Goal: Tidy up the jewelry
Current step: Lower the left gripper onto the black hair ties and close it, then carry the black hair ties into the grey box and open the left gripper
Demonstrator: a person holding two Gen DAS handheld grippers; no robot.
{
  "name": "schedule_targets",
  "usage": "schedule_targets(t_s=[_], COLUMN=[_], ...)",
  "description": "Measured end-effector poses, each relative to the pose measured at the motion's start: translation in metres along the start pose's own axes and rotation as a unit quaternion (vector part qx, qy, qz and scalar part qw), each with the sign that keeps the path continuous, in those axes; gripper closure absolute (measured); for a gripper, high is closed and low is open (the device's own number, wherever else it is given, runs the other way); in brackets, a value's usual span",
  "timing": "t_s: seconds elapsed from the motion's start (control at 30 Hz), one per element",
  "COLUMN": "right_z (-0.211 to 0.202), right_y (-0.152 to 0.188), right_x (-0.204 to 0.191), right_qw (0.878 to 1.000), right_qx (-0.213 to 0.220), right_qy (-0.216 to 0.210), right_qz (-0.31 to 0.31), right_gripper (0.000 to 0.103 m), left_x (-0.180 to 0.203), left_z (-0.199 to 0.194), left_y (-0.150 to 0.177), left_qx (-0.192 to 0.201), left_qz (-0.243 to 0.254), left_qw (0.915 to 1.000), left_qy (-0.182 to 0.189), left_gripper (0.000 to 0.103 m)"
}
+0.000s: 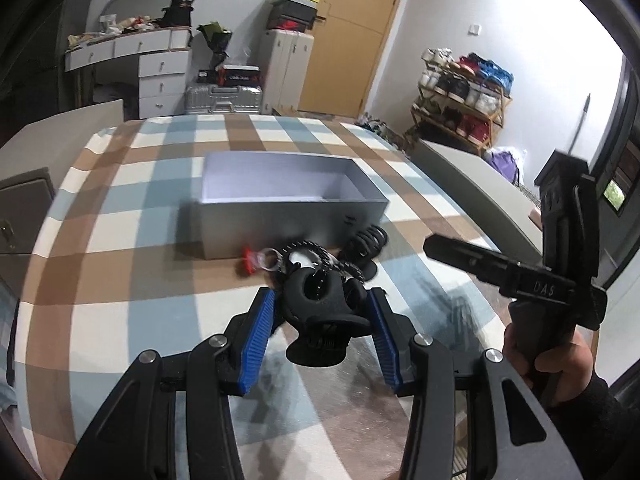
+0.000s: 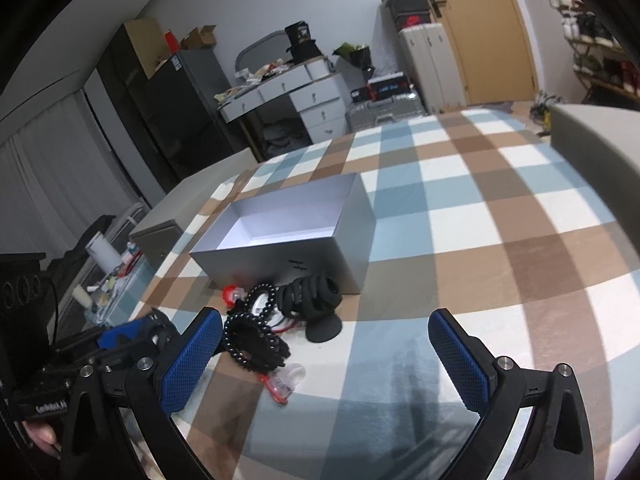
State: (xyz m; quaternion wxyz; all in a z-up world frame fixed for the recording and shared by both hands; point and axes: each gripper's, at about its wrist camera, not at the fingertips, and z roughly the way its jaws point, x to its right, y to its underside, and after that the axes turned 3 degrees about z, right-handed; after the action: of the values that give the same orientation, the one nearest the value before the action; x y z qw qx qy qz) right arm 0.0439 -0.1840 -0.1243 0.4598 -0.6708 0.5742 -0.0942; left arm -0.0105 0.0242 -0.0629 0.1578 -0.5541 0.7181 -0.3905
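An open grey box (image 1: 292, 216) (image 2: 288, 240) sits on the checked blanket, empty inside. Before it lies a pile of jewelry: black bead bracelets (image 1: 316, 260) (image 2: 256, 344), a black coiled piece on a stand (image 1: 366, 246) (image 2: 312, 294), red and clear pieces (image 1: 252, 262) (image 2: 280, 386). My left gripper (image 1: 322, 312) has its blue pads on either side of a black ring-shaped stand (image 1: 320, 312); whether they touch it is unclear. My right gripper (image 2: 324, 354) is open and empty, just short of the pile and right of it; it also shows in the left wrist view (image 1: 500, 272).
The checked blanket (image 2: 480, 208) covers the surface. Grey boards (image 1: 472, 176) stand at its sides. Behind are a white desk with drawers (image 1: 156, 64), a suitcase (image 1: 224, 100), a door (image 1: 352, 36) and a shoe rack (image 1: 464, 96).
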Motion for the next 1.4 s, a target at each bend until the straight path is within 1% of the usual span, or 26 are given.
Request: schedule_targets(t_s=[0.07,0.17,0.33,0.37,0.5,0.57,0.7,0.73,0.77,0.8,0.83,0.97,1.23,1.3,1.4], right_z=[0.009,0.022,0.043,0.046,0.057,0.059,0.061,0.062,0.063,0.064,0.066,0.061,0.025,0.017,0.007], right_y=[-0.002,-0.002,-0.006,-0.006,-0.008,-0.008,-0.009,-0.009,-0.008,-0.008,-0.007,-0.007,-0.012,-0.016,-0.025], right_x=[0.000,0.000,-0.001,-0.001,-0.005,-0.007,-0.009,-0.010,-0.009,-0.009,-0.008,-0.006,-0.006,-0.006,-0.002], right_qw=[1.000,0.999,0.998,0.998,0.997,0.997,0.997,0.997,0.997,0.996,0.996,0.996,0.998,0.997,0.994], right_qx=[-0.014,-0.034,-0.053,-0.056,-0.069,-0.072,-0.073,-0.075,-0.078,-0.082,-0.087,-0.081,-0.023,-0.009,0.014], right_qy=[-0.014,-0.024,-0.024,-0.025,-0.023,-0.017,-0.005,-0.003,-0.002,-0.003,-0.006,-0.014,-0.058,-0.073,-0.111], right_qz=[0.004,0.011,0.017,0.018,0.011,0.004,-0.016,-0.020,-0.021,-0.022,-0.021,-0.023,-0.022,-0.019,-0.005], right_gripper=[0.000,0.000,0.000,0.002,0.013,0.016,0.030,0.032,0.040,0.055,0.055,0.056,0.056,0.056,0.056], left_x=[-0.006,-0.012,-0.017,-0.018,-0.025,-0.028,-0.033,-0.033,-0.034,-0.034,-0.034,-0.034,-0.031,-0.031,-0.032], left_z=[0.000,0.002,0.003,0.004,0.008,0.008,0.010,0.011,0.012,0.013,0.013,0.014,0.015,0.015,0.015], left_y=[-0.002,-0.003,-0.007,-0.007,-0.009,-0.009,-0.011,-0.012,-0.013,-0.014,-0.015,-0.018,-0.030,-0.033,-0.041], left_qx=[0.003,0.005,0.009,0.009,0.006,0.005,0.003,0.002,0.002,0.002,0.002,0.003,0.006,0.009,0.015], left_qz=[-0.005,-0.010,-0.015,-0.016,-0.022,-0.026,-0.028,-0.029,-0.029,-0.029,-0.028,-0.030,-0.025,-0.024,-0.024], left_qw=[1.0000,0.9999,0.9997,0.9997,0.9994,0.9993,0.9992,0.9992,0.9992,0.9992,0.9991,0.9989,0.9990,0.9990,0.9991], left_qy=[-0.006,-0.012,-0.016,-0.017,-0.026,-0.027,-0.028,-0.027,-0.028,-0.029,-0.031,-0.037,-0.038,-0.037,-0.033], left_gripper=[0.061,0.061,0.061,0.061,0.061,0.061,0.061,0.061,0.061,0.061,0.061,0.061,0.061,0.061,0.061])
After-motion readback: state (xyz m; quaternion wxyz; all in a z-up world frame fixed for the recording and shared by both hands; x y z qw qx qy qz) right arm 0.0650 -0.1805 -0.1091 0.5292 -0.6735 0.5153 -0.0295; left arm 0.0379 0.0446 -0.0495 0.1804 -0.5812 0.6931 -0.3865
